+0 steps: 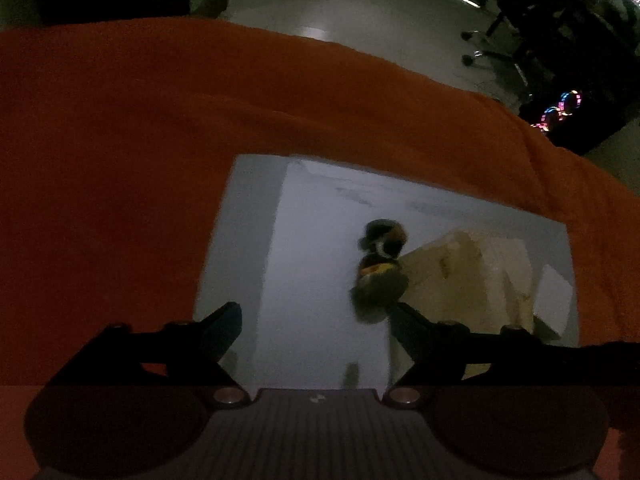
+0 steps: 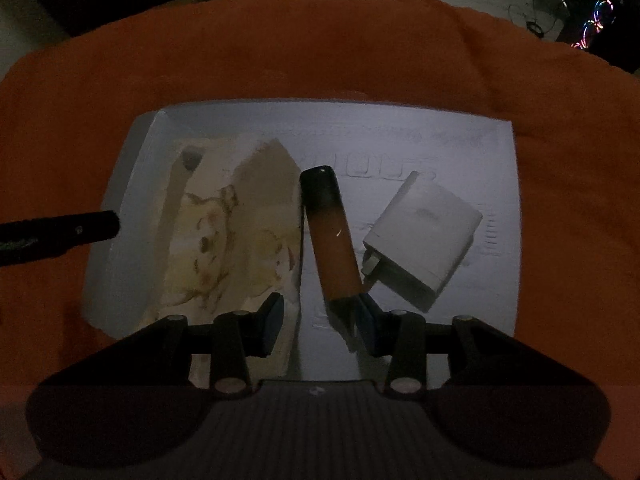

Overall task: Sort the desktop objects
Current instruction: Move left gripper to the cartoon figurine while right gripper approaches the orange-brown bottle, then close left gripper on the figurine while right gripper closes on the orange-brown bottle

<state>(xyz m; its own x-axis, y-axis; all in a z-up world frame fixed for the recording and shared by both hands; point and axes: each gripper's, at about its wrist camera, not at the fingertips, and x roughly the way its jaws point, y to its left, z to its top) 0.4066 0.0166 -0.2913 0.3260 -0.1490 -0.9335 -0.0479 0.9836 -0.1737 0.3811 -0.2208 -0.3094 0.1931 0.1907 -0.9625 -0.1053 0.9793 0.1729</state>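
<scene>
1. The right gripper [image 2: 320,316] has its jaws apart, holding nothing; the near end of the orange tube [image 2: 330,236] touches or nearly touches its right finger.
2. That tube lies flat in the middle of the white tray [image 2: 500,168]. It looks light, stiff and smooth, so it may roll; I would take it across the mid-body.
3. The white charger [image 2: 424,240], just right of the tube, looks boxy and hard.
4. The cream packet [image 2: 224,232] lies left, touching the tube.
5. The left gripper [image 1: 316,324] is apart too, above the tray's left end beside a small dark figure [image 1: 380,268].
6. The tray's rim is low; the orange cloth [image 2: 320,48] around it gives open room.
</scene>
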